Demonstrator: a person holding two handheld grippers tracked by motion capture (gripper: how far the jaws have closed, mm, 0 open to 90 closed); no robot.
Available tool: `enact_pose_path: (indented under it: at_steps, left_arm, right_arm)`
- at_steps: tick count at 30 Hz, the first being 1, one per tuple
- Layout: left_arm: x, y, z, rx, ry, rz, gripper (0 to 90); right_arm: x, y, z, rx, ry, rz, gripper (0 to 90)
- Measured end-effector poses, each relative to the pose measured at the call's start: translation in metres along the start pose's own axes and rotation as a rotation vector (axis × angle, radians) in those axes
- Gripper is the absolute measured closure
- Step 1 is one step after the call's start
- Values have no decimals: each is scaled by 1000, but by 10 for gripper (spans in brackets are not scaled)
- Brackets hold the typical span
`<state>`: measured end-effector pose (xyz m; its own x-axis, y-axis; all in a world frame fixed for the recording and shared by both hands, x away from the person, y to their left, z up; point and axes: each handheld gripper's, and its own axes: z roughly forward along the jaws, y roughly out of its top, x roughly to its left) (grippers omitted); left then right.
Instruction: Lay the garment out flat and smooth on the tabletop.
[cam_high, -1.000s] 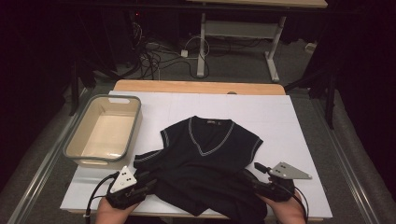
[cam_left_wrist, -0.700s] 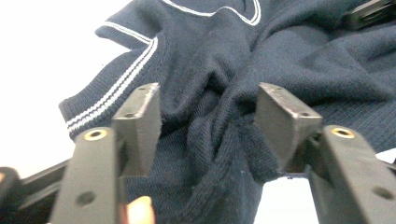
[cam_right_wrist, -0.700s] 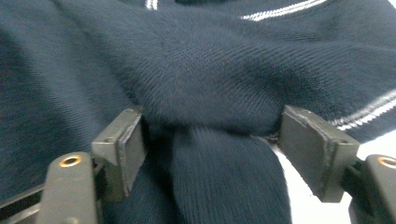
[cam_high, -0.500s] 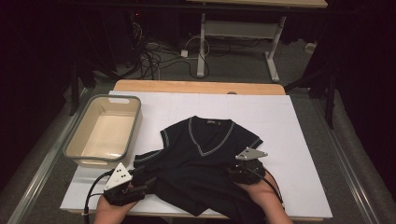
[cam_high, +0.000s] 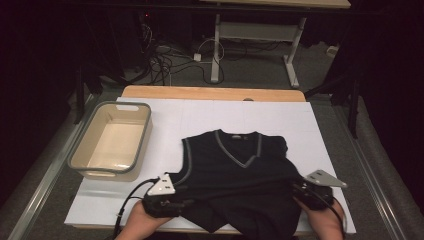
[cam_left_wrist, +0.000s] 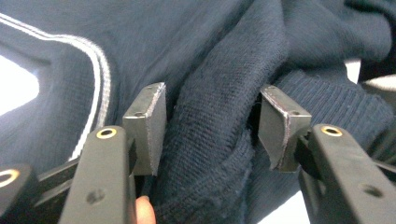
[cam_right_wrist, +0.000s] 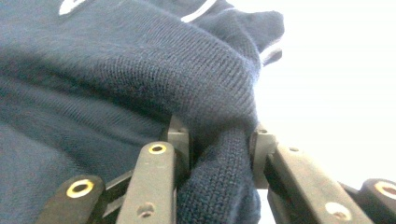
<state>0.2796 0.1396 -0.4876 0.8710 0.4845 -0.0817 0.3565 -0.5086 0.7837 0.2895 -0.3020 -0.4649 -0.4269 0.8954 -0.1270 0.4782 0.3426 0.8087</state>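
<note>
Soft, limp navy knitted V-neck vest (cam_high: 235, 175), lower centre: grip ribbed hem; left gripper (cam_left_wrist: 212, 123) jaws apart around a fold, right gripper (cam_right_wrist: 217, 140) clamped on hem.

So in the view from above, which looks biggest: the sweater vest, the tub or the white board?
1. White board, largest.
2. Sweater vest.
3. Tub, smallest, though it sits farther from the camera than most of the vest.

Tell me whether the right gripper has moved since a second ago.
Yes. The right gripper, its jaws just closing on the dark sweater's hem, swung in toward the table's middle, then back out toward its right edge.
</note>
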Motion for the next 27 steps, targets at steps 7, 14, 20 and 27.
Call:
enact_pose_path:
  at_steps: [7, 14, 20, 27]
  left_arm:
    - [-1, 17, -1, -132, -12, -2, 366]
    - [24, 45, 8, -145, 107, -78, 349]
    - [57, 54, 55, 161, 175, -203, 252]
    - [54, 44, 51, 69, 103, -163, 720]
  right_arm:
    - [-13, -25, -15, -19, 27, 67, 561]
    - [-12, -22, -24, -80, 53, 109, 454]
    - [-7, -18, -25, -88, 45, 92, 451]
    - [-5, -14, -18, -88, 55, 91, 451]
